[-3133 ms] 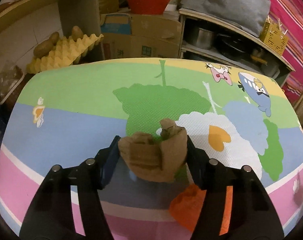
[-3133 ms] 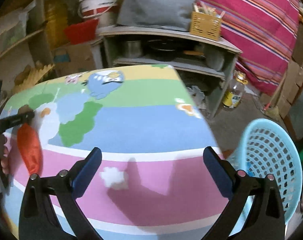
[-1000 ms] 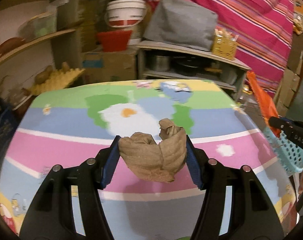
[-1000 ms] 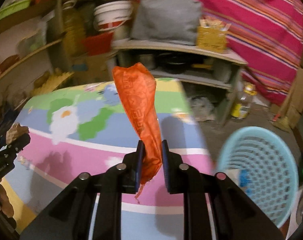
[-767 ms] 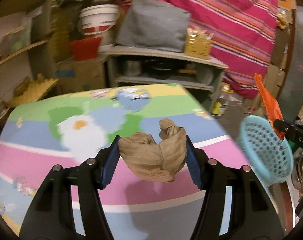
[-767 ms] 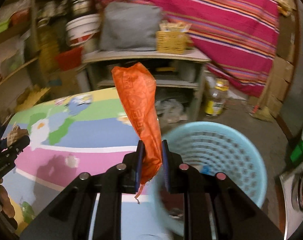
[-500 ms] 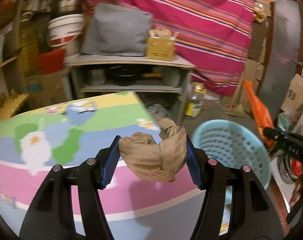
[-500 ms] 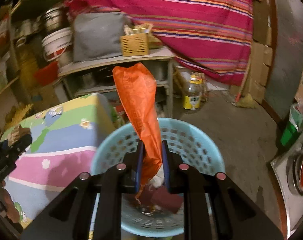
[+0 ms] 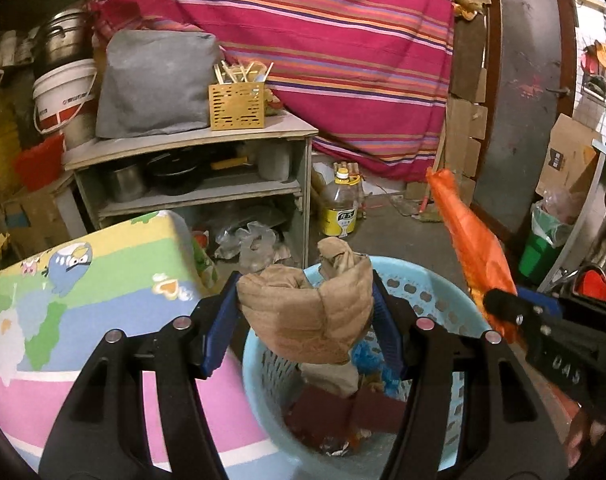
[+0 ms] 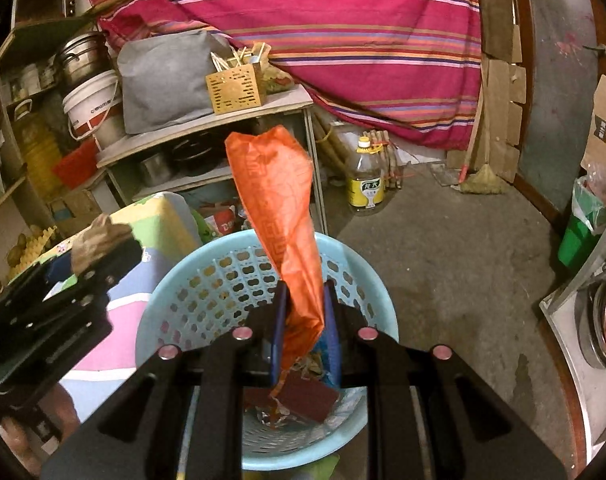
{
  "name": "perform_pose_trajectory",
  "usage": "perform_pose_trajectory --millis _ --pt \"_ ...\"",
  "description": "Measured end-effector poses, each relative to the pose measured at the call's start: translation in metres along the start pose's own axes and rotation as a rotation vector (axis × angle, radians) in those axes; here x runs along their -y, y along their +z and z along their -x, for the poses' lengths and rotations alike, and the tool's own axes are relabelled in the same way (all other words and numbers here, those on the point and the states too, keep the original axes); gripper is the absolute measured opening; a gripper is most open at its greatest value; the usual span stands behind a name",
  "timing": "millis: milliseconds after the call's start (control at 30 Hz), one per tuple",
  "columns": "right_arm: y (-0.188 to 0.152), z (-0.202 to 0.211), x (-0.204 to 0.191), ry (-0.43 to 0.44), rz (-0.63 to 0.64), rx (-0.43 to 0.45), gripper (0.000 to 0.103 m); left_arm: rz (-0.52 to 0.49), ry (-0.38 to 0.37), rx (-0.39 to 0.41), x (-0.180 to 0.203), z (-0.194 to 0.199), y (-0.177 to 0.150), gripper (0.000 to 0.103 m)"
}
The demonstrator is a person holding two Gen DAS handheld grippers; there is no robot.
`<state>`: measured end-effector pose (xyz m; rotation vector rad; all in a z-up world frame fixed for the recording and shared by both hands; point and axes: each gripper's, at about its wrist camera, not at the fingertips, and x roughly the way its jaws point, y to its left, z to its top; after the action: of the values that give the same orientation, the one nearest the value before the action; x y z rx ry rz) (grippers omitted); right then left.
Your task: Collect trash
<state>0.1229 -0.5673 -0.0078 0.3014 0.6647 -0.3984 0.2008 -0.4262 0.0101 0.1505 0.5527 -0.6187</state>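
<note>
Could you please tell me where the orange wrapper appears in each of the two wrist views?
Left wrist view: the orange wrapper stands at the right, above the right gripper.
Right wrist view: the wrapper is at centre, pinched in the jaws.
Shared landmark: the light blue basket beneath it.

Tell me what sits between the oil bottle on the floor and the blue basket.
Bare concrete floor separates the oil bottle from the blue basket; the right wrist view shows it.

The left gripper [image 9: 305,322] is pinching crumpled matt brown paper [image 9: 311,316] — the right gripper [image 10: 305,330] is clamping a thin orange wrapper [image 10: 281,216] — over a perforated plastic basket [image 10: 207,280].
</note>
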Motion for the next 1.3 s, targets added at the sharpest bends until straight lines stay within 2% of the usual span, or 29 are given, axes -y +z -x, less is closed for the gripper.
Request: perform_pose_trajectory --millis 133,200,267,433,500,667,733,767,933,1033,1167,1300 --pt "-0.002 -0.005 0.004 -0.006 -0.01 -0.01 0.018 0.014 -0.004 -0.008 0.001 -0.007 0.006 0.067" --pt "-0.003 -0.004 0.006 -0.004 -0.015 -0.008 0.018 0.019 0.004 -0.003 -0.001 -0.005 0.006 0.081" --pt "-0.002 -0.005 0.003 -0.002 -0.017 -0.007 0.018 0.02 0.023 0.017 -0.004 0.001 0.006 0.089" --pt "-0.003 -0.009 -0.006 0.006 -0.013 -0.006 0.018 0.009 0.056 0.026 -0.015 0.013 0.004 0.094" --pt "-0.003 -0.013 -0.009 0.005 -0.005 -0.004 0.019 0.022 0.065 0.034 -0.023 0.02 0.002 0.098" --pt "-0.005 -0.02 -0.028 -0.034 0.055 -0.001 0.023 0.079 0.094 0.034 -0.051 0.034 -0.004 0.098" --pt "-0.005 -0.02 -0.032 -0.037 0.06 0.002 0.045 0.096 0.101 0.028 -0.059 0.036 -0.005 0.098" --pt "-0.006 -0.019 -0.033 -0.046 0.059 0.014 0.067 0.106 0.11 0.027 -0.064 0.038 -0.006 0.098" --pt "-0.01 -0.024 -0.035 -0.045 0.056 -0.005 0.077 0.109 0.148 0.037 -0.077 0.051 -0.011 0.098" --pt "-0.015 -0.026 -0.039 -0.052 0.073 -0.022 0.086 0.104 0.17 0.049 -0.085 0.066 -0.016 0.098" --pt "-0.02 -0.015 -0.046 -0.062 0.1 -0.003 0.095 0.106 0.19 0.059 -0.096 0.092 -0.025 0.098" --pt "-0.025 0.003 -0.055 -0.024 0.078 0.012 0.096 0.1 0.217 0.074 -0.109 0.124 -0.034 0.098"
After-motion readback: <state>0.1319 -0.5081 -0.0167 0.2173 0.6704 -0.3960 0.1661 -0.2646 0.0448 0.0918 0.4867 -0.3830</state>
